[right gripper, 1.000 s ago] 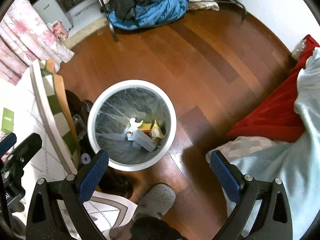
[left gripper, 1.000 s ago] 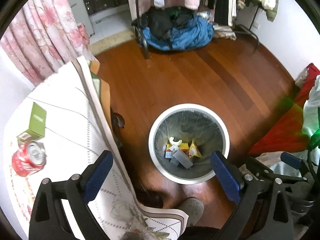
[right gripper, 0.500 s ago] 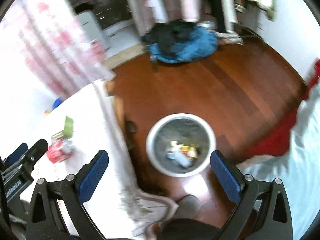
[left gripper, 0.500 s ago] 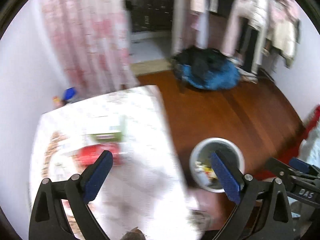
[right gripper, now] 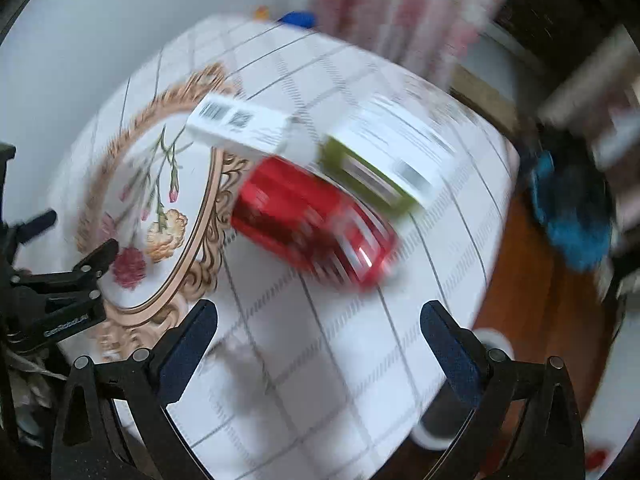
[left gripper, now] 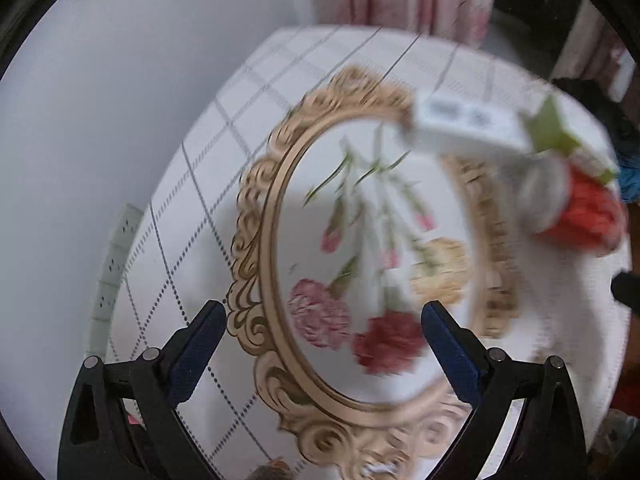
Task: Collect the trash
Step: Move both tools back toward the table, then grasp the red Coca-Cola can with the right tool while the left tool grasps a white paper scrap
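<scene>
Left gripper [left gripper: 320, 344]: fingers apart, empty, over tablecloth [right gripper: 340, 340] flowers | white box [right gripper: 240, 126]: light, stiff, I'd pinch its long sides | red can [right gripper: 312, 224]: on its side, light, dentable, may roll, I'd grip mid-body; ahead of right gripper [right gripper: 318, 344], apart, empty | green box [right gripper: 384, 168]: touching can's far side.

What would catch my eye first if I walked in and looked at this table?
Probably the crushed red soda can, lying on its side mid-table with a white carton and a green-and-white box right behind it. Next, the tablecloth's gold oval frame of printed carnations, beneath the open left gripper.
</scene>
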Tool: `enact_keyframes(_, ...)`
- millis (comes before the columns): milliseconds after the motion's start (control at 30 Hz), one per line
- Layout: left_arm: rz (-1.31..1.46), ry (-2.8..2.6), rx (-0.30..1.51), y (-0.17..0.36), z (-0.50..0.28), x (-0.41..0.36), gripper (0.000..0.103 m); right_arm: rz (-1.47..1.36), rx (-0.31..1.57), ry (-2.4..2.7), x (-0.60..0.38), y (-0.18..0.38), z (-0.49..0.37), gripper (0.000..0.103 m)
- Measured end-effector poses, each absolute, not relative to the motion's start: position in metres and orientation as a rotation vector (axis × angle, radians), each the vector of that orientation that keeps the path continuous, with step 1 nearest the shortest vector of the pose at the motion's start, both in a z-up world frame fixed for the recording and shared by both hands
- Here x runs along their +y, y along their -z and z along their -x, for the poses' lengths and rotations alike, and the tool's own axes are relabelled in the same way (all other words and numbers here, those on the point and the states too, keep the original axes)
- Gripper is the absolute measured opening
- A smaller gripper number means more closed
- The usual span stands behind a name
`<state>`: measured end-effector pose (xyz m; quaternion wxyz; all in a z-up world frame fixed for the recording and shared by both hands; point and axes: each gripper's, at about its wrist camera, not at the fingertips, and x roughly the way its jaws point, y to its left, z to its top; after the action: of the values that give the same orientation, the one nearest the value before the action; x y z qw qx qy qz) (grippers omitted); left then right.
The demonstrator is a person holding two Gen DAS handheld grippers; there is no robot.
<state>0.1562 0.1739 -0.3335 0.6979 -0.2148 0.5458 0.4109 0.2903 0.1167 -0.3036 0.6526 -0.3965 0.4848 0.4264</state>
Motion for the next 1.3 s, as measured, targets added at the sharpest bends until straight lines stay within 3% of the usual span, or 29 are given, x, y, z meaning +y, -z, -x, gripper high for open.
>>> enact_keyframes(300, 0.543, -0.899, 1.219, 0.363, -0.143, 0.199, 0.103, 1.290, 1.020, -1.051, 0.193, 0.362, -0.281, 0.102)
enact_keyframes(333, 0.542, -0.897, 1.218, 0.364, -0.144, 0.202, 0.103, 1.297, 1.021, -1.045, 0.196, 0.366, -0.283, 0.100)
enact_keyframes(367, 0.541, -0.893, 1.217, 0.365, -0.143, 0.203, 0.103, 1.294, 1.022, -1.037, 0.197, 0.367, -0.284, 0.092)
enact_keyframes(567, 0.524, -0.896, 1.221, 0.368, -0.134, 0.209, 0.103, 1.140, 1.182, -1.023, 0.185, 0.361, -0.298, 0.089)
enact_keyframes(700, 0.507, -0.887, 1.209, 0.360, -0.137, 0.197, 0.103, 0.850, 1.425, -0.929, 0.143, 0.353, -0.330, 0.087)
enact_keyframes(800, 0.477, -0.872, 1.191, 0.351, -0.133, 0.182, 0.103, 0.657, 1.502, -0.829, 0.097, 0.348, -0.355, 0.086)
enact_keyframes(1100, 0.499, -0.587, 1.152, 0.318, -0.148, 0.092, 0.102, 0.202, 1.607, -0.614, -0.040, 0.356, -0.385, 0.084)
enact_keyframes(1300, 0.548, -0.426, 1.193, 0.333, -0.189, 0.056, 0.100, 0.157, 1.634, -0.626, -0.064, 0.358, -0.378, 0.085)
